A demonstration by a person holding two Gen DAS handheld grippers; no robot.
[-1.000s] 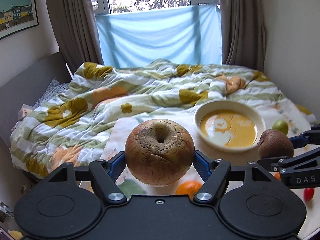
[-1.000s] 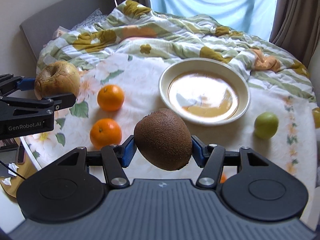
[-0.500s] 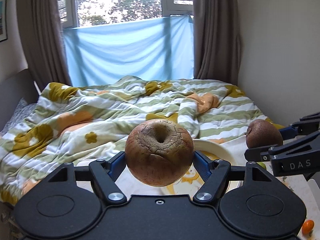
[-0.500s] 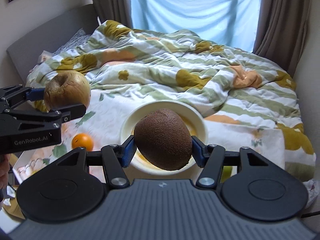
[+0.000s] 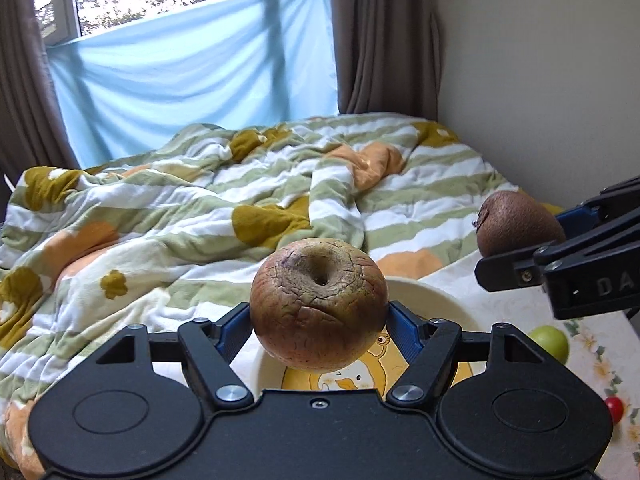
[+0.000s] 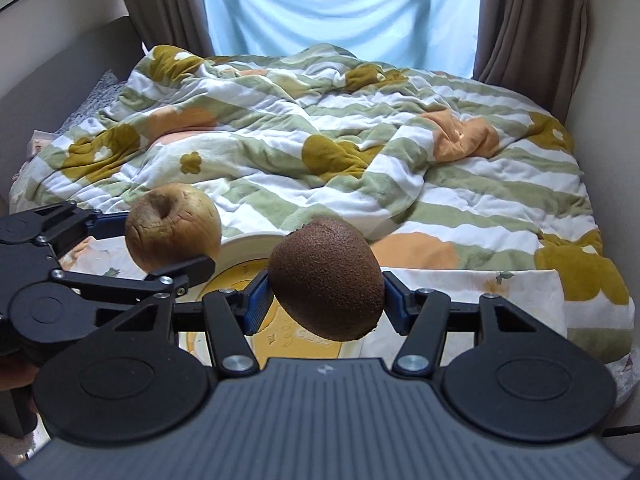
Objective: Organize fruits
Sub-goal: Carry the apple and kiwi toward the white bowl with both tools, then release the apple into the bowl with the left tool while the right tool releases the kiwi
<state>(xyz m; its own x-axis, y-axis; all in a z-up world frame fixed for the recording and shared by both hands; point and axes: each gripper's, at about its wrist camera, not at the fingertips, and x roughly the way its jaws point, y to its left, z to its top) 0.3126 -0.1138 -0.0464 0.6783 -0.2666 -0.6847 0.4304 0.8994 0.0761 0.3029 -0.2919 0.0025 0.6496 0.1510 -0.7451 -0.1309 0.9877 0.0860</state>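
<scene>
Your left tool (image 5: pixel 320 316) is clamped on the apple (image 5: pixel 319 305), its blue pads pressing both flanks, and your right tool (image 6: pixel 325 302) is clamped on the kiwi (image 6: pixel 326 278) the same way. Both fruits hang in the air over the bowl (image 5: pixel 440 300), which sits on the floral cloth at the foot of the bed (image 6: pixel 360 128). You seem to hold them there because the bowl is where the fruit is meant to collect — each tool tilts downward, so a release would drop its load into the dish.

The apple is old: dull brown-green skin, finely cracked, with a deep crease across the front and its stem hollow facing the left camera. Gripped at its widest part, it looks secure. The kiwi is fuzzy, dark brown and egg-shaped, held across its short axis and tilted — a rounder, slicker hold, so it may roll when the pads part.

A green fruit (image 5: pixel 550 342) and a small red one (image 5: pixel 614 430) lie on the cloth just right of the bowl, not yet gathered.
</scene>
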